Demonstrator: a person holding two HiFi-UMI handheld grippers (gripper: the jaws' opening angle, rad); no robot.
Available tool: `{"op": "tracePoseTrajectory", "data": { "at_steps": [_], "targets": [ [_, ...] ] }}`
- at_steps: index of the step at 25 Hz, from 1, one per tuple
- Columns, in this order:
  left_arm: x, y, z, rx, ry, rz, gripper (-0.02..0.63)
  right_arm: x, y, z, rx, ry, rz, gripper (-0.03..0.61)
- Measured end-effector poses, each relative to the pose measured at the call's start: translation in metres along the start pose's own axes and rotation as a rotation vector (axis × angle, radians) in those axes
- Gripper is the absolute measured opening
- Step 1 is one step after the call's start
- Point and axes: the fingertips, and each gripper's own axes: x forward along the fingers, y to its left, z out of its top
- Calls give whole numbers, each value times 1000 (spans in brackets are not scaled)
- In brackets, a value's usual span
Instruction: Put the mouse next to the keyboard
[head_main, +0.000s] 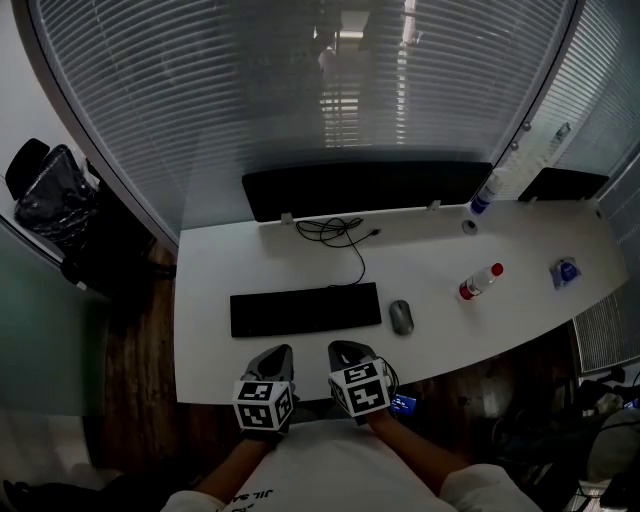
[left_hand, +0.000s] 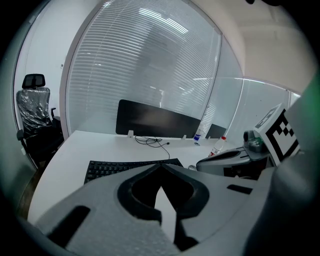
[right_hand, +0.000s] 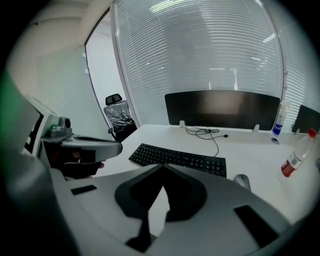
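A grey mouse (head_main: 401, 316) lies on the white desk (head_main: 430, 262), a short way right of the black keyboard (head_main: 305, 309). Both grippers hover side by side at the desk's near edge, short of the keyboard. My left gripper (head_main: 272, 356) is shut and holds nothing; its tips meet in the left gripper view (left_hand: 161, 165), with the keyboard (left_hand: 125, 167) beyond. My right gripper (head_main: 348, 351) is also shut and empty (right_hand: 162, 166). Its view shows the keyboard (right_hand: 180, 158) ahead and the mouse (right_hand: 242, 181) to the right, well apart from the jaws.
A red-capped bottle (head_main: 479, 283) lies right of the mouse. A blue-capped bottle (head_main: 487, 192) and a low black panel (head_main: 365, 187) stand at the desk's back edge, with a loose cable (head_main: 340, 232) in front. An office chair (head_main: 50, 195) is at far left.
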Motion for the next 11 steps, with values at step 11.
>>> {"op": "tracePoseTrajectory", "data": {
  "at_steps": [11],
  "targets": [
    [0,7,0,-6,-3,7,2,4,1,3,-3,-6,-2,5]
  ]
}}
